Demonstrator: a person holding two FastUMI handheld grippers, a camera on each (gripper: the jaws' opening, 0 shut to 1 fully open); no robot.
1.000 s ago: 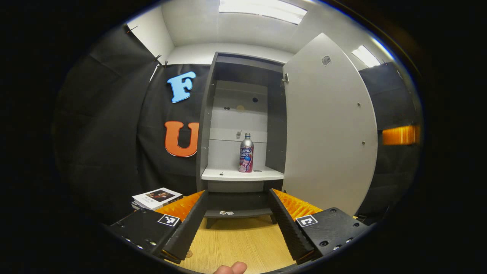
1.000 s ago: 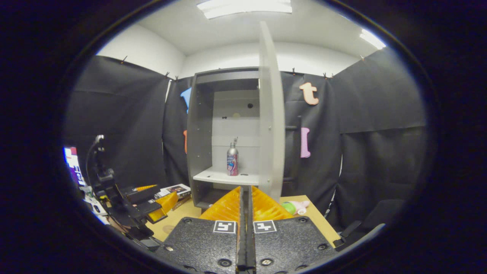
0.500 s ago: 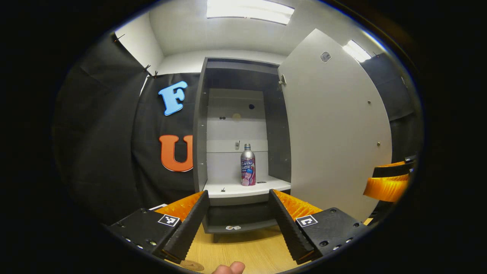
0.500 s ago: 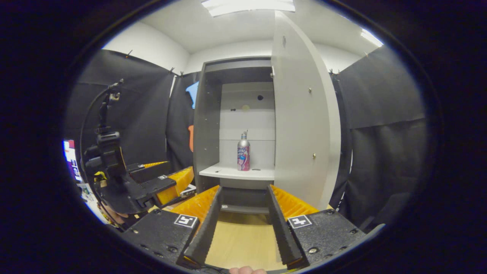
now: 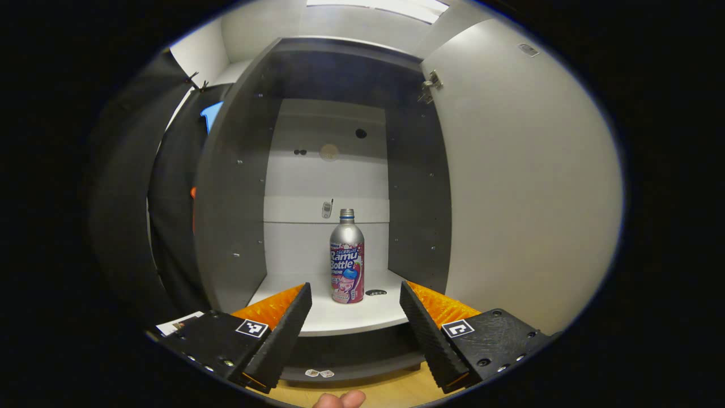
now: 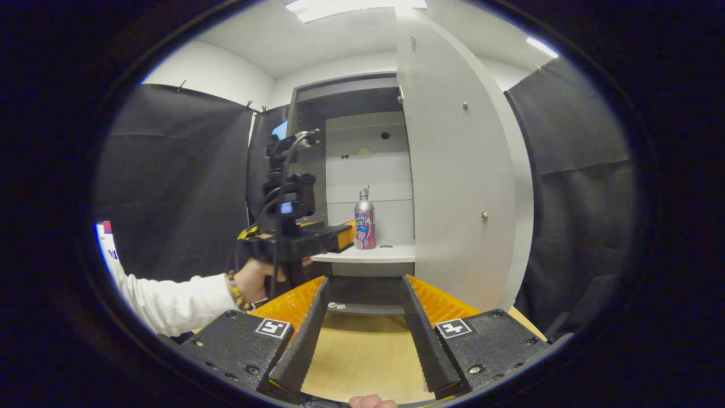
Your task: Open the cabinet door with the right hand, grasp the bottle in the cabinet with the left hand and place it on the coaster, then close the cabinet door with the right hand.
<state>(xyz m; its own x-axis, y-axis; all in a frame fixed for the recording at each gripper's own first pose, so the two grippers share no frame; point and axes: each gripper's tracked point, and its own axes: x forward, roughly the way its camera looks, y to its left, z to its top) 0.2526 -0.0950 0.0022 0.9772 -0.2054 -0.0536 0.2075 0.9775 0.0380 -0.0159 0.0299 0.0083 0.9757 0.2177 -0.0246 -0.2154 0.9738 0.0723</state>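
moved: my left gripper [image 5: 355,326] has come close to the cabinet [image 5: 238,226]
left: fingers apart, empty
right gripper [image 6: 362,334]: apart, empty
bottle [image 5: 346,258]: upright on shelf
door [image 6: 459,170]: open

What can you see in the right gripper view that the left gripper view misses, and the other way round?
The right gripper view alone: a hand in a white sleeve holding the left gripper up near the shelf, and the right gripper open. The left gripper view alone: a close look between the left gripper's open fingers and the door's hinge. Both: the bottle upright on the cabinet shelf, door open.
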